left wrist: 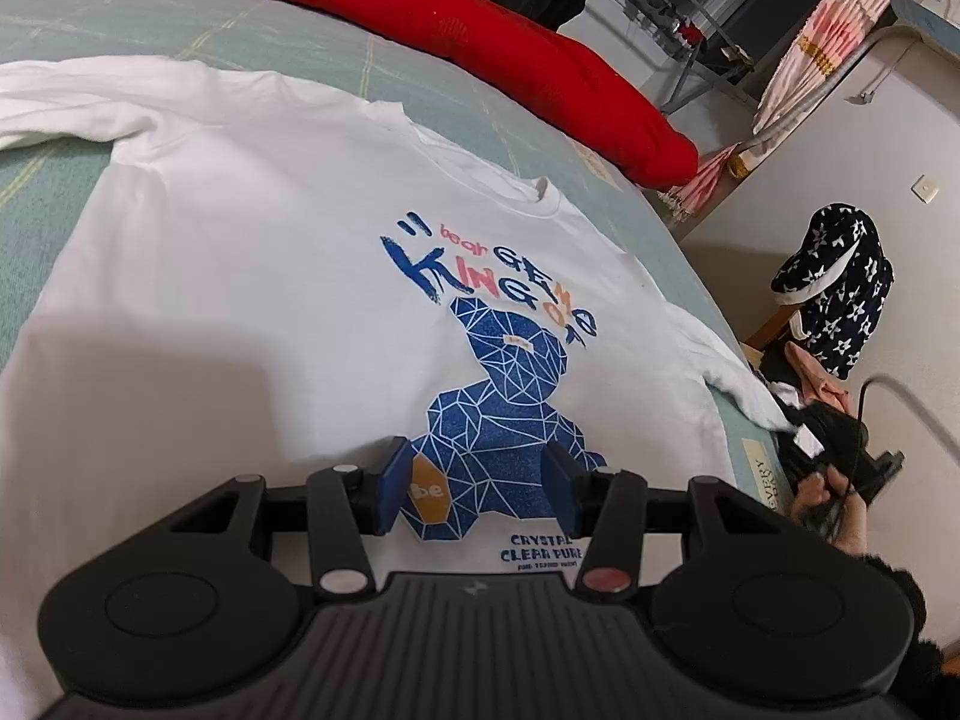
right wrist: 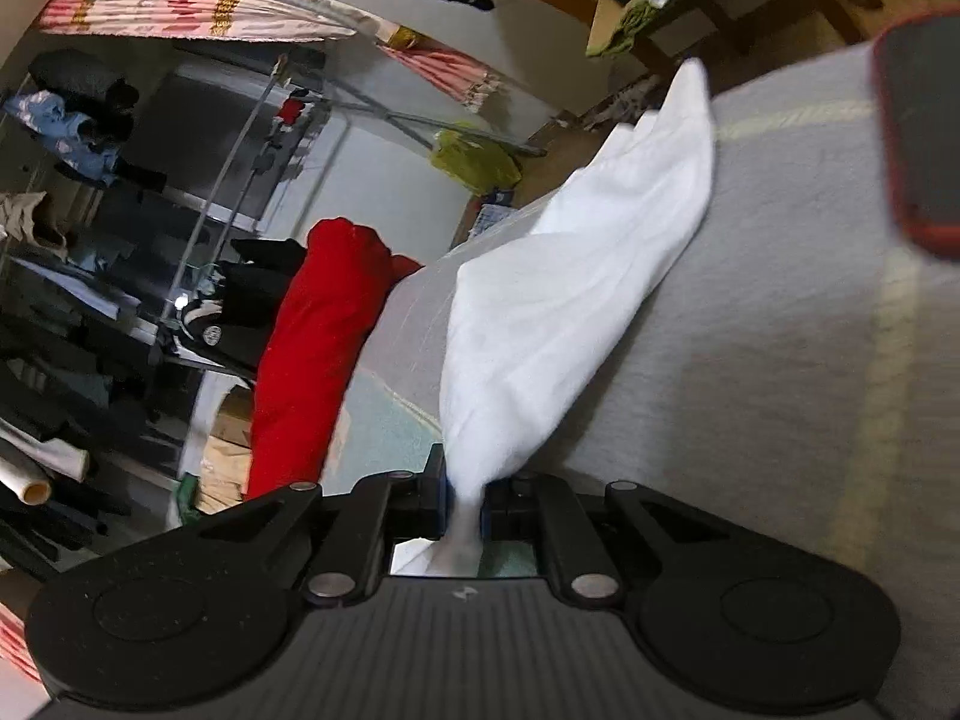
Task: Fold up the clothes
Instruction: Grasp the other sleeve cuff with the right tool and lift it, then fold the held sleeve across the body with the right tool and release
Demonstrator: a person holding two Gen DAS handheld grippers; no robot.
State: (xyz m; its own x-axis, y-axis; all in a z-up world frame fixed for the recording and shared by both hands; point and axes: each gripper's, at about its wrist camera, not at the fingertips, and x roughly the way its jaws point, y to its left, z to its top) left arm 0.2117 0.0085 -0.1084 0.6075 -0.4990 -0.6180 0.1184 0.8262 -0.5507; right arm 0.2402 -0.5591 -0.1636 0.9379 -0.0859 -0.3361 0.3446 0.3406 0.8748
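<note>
Bed (left wrist: 72,18) with pale green checked cover serves as folding surface; white sweatshirt (left wrist: 240,252) lies flat on it, print side up, collar toward the red bolster (left wrist: 540,78) at the bed's far edge — spread out, presumably so sleeves can be folded in first. Left gripper (left wrist: 477,489) hangs over the bear print (left wrist: 498,396) near the sweatshirt's hem, jaws parted, nothing between them; probably waiting to pin or take the hem. Right gripper (right wrist: 465,507) is clenched on a bunched end of white cloth, apparently the sweatshirt's sleeve (right wrist: 570,276), which runs away from the jaws across the bed; grip suits drawing the sleeve over the body
</note>
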